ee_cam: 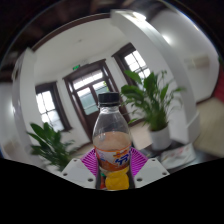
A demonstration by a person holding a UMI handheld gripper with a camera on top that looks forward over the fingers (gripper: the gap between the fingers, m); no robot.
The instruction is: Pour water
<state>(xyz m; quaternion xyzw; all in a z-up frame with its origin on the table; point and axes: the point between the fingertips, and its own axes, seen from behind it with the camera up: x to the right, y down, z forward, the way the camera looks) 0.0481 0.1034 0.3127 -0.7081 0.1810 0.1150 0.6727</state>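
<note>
Bottle stands upright between the tool's pink pads, which look closed on its lower body, long axis vertical, with potted plants beyond the bottle.

Bright daylight through windows; strong fisheye curvature; soft blur.
</note>
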